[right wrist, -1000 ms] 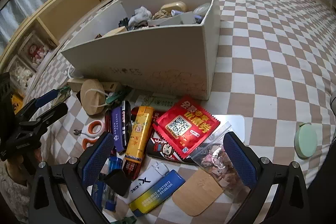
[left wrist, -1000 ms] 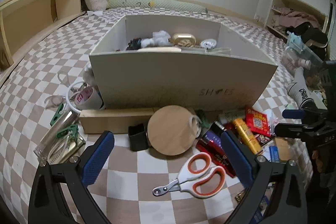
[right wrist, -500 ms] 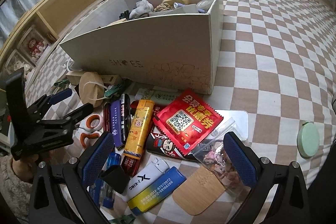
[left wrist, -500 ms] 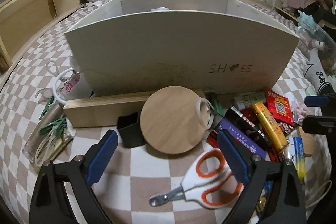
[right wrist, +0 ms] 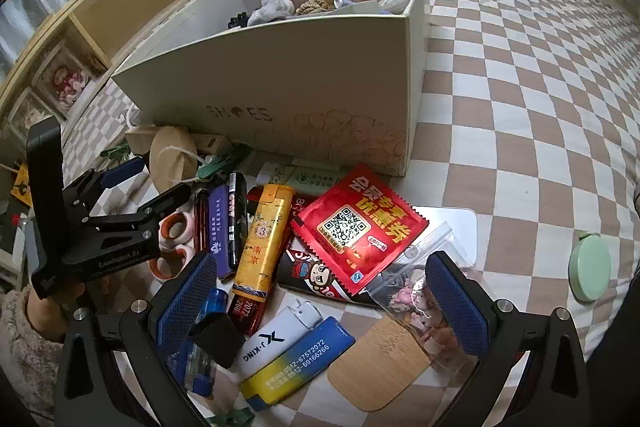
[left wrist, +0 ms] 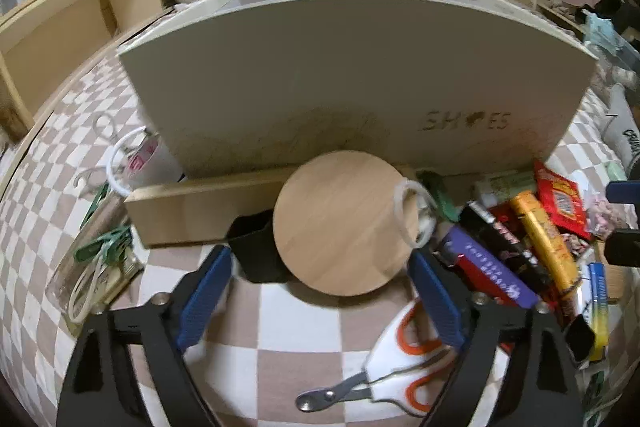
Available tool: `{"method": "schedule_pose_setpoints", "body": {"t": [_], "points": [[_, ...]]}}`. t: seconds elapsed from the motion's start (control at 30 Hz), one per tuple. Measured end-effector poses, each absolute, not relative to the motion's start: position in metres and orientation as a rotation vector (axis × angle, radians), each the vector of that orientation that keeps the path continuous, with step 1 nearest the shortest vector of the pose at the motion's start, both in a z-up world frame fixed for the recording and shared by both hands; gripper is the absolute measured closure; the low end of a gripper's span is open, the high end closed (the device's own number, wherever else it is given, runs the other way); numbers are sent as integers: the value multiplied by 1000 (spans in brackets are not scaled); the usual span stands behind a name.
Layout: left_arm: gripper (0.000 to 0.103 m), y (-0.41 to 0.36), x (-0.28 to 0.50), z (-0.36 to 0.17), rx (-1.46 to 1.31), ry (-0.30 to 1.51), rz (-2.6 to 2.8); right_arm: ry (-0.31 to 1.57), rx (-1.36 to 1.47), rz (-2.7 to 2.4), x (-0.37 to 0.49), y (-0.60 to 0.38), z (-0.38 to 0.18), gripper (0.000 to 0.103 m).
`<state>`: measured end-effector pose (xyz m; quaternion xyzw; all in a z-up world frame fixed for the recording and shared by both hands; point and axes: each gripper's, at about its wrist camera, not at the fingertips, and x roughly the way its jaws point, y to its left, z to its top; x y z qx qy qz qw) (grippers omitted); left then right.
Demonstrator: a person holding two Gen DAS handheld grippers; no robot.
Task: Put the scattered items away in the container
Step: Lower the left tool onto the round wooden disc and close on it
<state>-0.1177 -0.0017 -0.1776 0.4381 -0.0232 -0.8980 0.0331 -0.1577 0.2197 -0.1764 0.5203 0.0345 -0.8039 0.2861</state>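
Note:
A white "SHOES" box [left wrist: 352,83] stands on the checkered bed; in the right wrist view [right wrist: 304,83] it holds several small items. My left gripper [left wrist: 320,291] is open, low over the bed, its pads either side of the near edge of a round wooden disc [left wrist: 340,223] with a white cord loop. Orange-handled scissors [left wrist: 400,375] lie under its right finger. My right gripper [right wrist: 320,299] is open above a pile: a red sachet [right wrist: 360,223], a gold lighter [right wrist: 264,239], a white and a blue lighter [right wrist: 296,359], a clear bag [right wrist: 424,307].
A wooden block [left wrist: 204,207] and a black cup [left wrist: 256,251] lie against the box front. A clear bag of clips [left wrist: 96,267] and a white hanger [left wrist: 120,163] are at the left. A green round lid [right wrist: 590,269] lies at the right. Wooden shelves [right wrist: 120,7] run along the left.
My left gripper has moved forward and down towards the wooden disc, which now sits between its pads. My right gripper has hardly moved.

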Motion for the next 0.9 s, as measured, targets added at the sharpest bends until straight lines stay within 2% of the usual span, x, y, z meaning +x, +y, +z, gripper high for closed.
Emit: {"method": "schedule_pose_setpoints", "body": {"t": [0.2, 0.23, 0.3, 0.37, 0.67, 0.9], "points": [[18, -23, -112, -178, 1337, 65, -2741, 205, 1436, -2137, -156, 209, -189, 0], [21, -27, -111, -179, 1338, 89, -2736, 212, 1434, -2141, -156, 209, -189, 0], [32, -35, -109, -180, 1340, 135, -2725, 209, 1429, -2158, -158, 212, -188, 0], [37, -40, -104, -180, 1330, 172, -2720, 209, 1437, -2189, -162, 217, -188, 0], [37, -40, -102, -178, 1332, 194, -2733, 390, 1462, -2203, -176, 212, -206, 0], [33, -41, -102, -178, 1338, 208, -2734, 381, 1470, -2221, -194, 212, -213, 0]]}}
